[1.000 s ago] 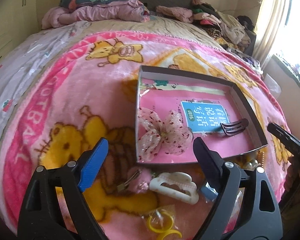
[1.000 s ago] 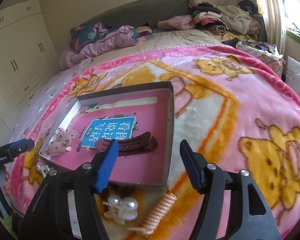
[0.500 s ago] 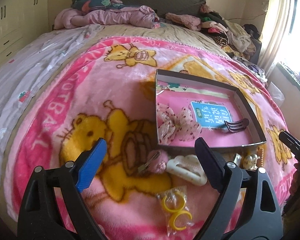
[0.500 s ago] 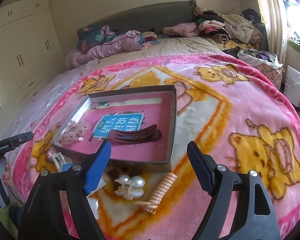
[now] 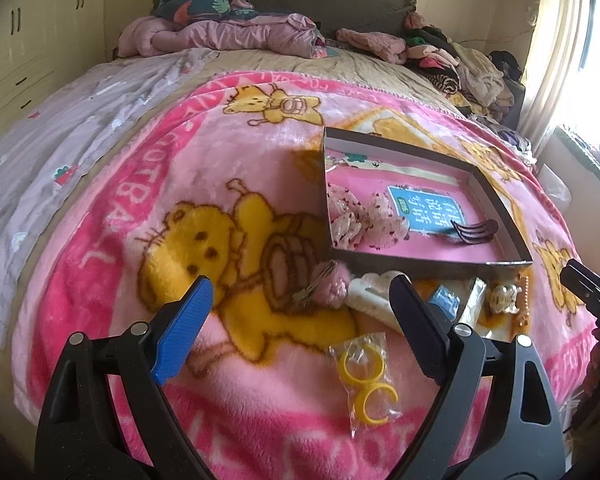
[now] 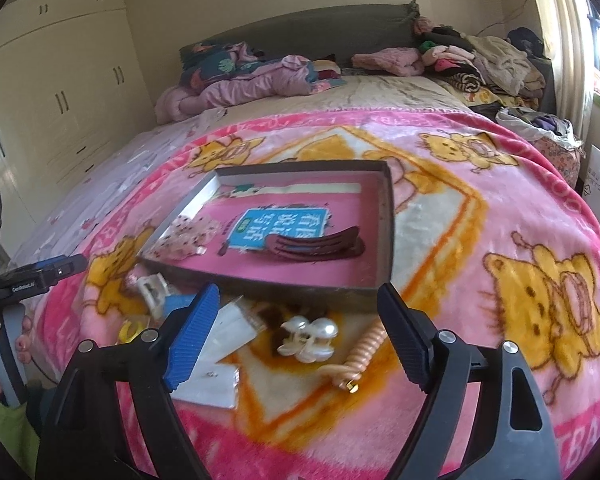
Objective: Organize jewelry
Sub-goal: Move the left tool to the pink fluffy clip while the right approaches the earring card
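Note:
A shallow grey box (image 5: 420, 268) with a pink floor lies on the bed. In it are a sheer dotted bow (image 5: 364, 220) and a dark brown hair clip (image 5: 474, 232); both show again in the right wrist view, the bow (image 6: 188, 236) left of the clip (image 6: 316, 244). My left gripper (image 5: 300, 284) is open and holds nothing, above a pink fuzzy clip (image 5: 328, 284) and a white claw clip (image 5: 370, 296). My right gripper (image 6: 297, 292) has its jaws opening with nothing between them, above a pearl claw clip (image 6: 310, 336) and a peach spiral hair tie (image 6: 360, 356).
A bag of yellow rings (image 5: 366, 376) lies near the bed's front edge. White card packets (image 6: 216, 360) sit under the right gripper's blue finger. Everything rests on a pink cartoon blanket (image 5: 220, 208). Piled clothes (image 6: 480, 64) fill the far end of the bed.
Both grippers have drawn back from the box toward the bed's near edge, so the loose items in front of it come into view. The right jaws stand wider.

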